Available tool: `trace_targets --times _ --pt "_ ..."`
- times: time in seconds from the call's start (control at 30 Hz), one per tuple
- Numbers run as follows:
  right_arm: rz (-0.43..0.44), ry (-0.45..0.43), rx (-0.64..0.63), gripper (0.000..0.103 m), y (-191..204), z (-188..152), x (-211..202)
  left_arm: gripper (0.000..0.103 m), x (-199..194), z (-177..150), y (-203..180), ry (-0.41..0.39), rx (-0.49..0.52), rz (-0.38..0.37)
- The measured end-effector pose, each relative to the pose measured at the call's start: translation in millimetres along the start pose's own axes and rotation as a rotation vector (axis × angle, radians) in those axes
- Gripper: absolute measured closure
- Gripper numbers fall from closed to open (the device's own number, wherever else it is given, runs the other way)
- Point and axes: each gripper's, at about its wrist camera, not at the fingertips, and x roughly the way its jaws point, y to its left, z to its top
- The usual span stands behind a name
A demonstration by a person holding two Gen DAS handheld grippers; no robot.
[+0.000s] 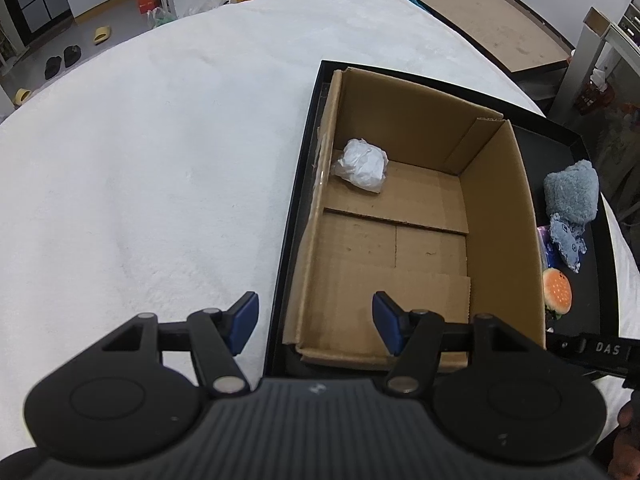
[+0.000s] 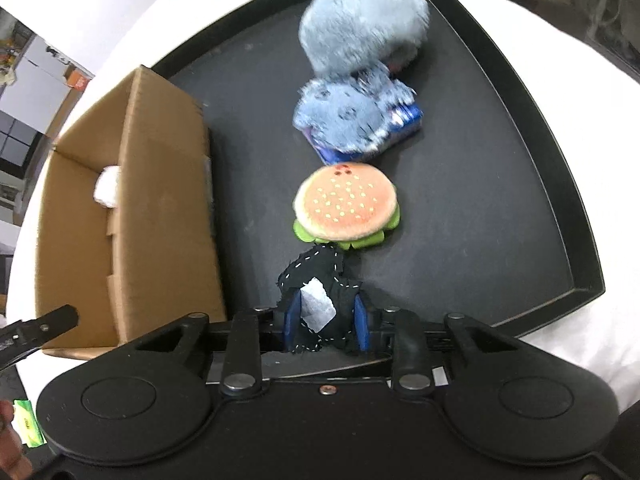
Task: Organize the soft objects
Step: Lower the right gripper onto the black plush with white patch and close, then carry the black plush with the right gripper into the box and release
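Two legible marks only: the letters "DAS" on a black bar (image 1: pixel 600 349). The right gripper (image 2: pixel 325 322) pinches a black stitched cloth (image 2: pixel 320 280) with a blank white tag, low over the black tray (image 2: pixel 520 160), near the burger plush (image 2: pixel 346 206). The left gripper (image 1: pixel 316 322) hangs spread above the cardboard box (image 1: pixel 400 200), which holds a white wad (image 1: pixel 360 164).

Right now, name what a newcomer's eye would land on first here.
The plush burger stands out on the black tray, in a row with two fuzzy blue toys beyond it. Nearer, the right gripper is shut on a black stitched cloth. A cardboard box beside them holds one crumpled white wad.
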Motion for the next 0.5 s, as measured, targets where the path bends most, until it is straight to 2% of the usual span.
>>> trace_targets --times 0.5 --pt "0.036 -0.140 -0.051 0.075 21.1 20.7 -48.6 0.045 -10.7 0.9 15.5 -0.066 -0.053 -0.059"
